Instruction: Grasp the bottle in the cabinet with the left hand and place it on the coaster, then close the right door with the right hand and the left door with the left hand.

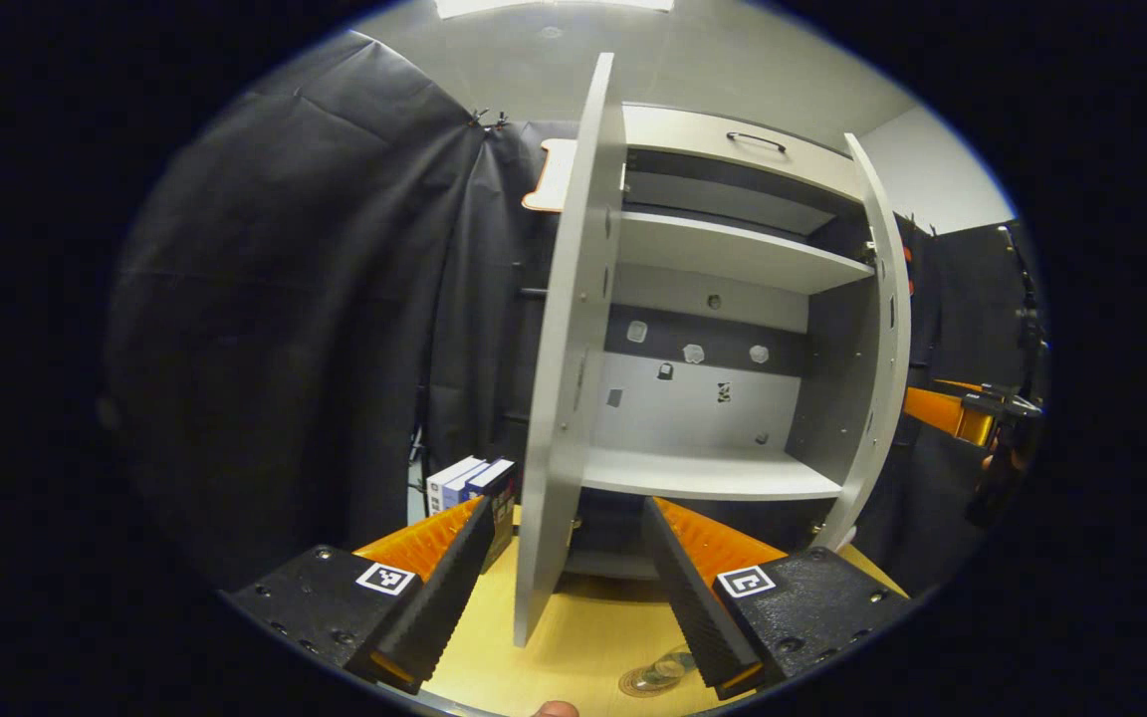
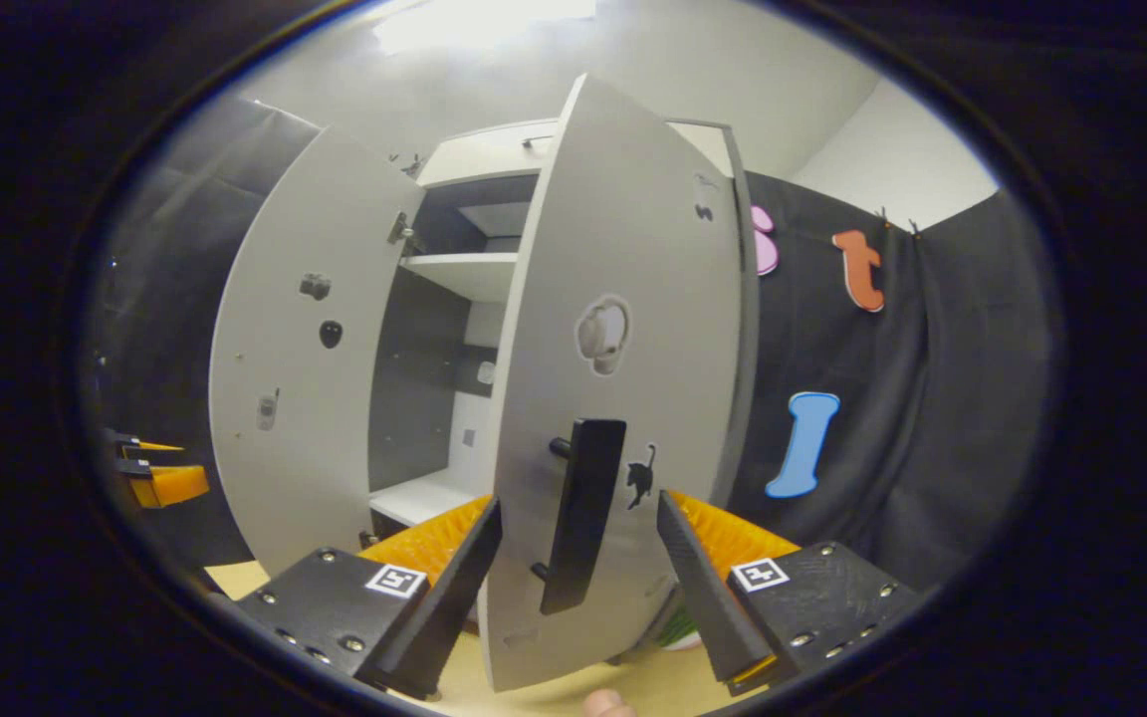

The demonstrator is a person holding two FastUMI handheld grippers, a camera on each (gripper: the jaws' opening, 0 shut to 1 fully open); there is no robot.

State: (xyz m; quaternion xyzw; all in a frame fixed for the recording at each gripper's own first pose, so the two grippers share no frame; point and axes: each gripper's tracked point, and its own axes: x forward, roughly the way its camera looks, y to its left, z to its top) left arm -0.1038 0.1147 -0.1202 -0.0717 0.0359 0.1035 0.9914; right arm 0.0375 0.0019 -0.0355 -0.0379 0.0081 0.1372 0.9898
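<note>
Grey right door [image 2: 623,398] stands between the gaping, empty right gripper [image 2: 578,588]; push its face steadily beside the black handle [image 2: 581,513]. Left gripper [image 1: 564,588], open and empty, straddles the left door [image 1: 569,378]. Bottle [image 1: 668,665] rests on the coaster [image 1: 645,682] below that door.

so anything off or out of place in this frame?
Nothing spilled or damaged. Both cabinet doors stand open: the left door edge-on between the open left gripper fingers, the right door with its handle between the open right gripper fingers. The shelves look bare.
</note>
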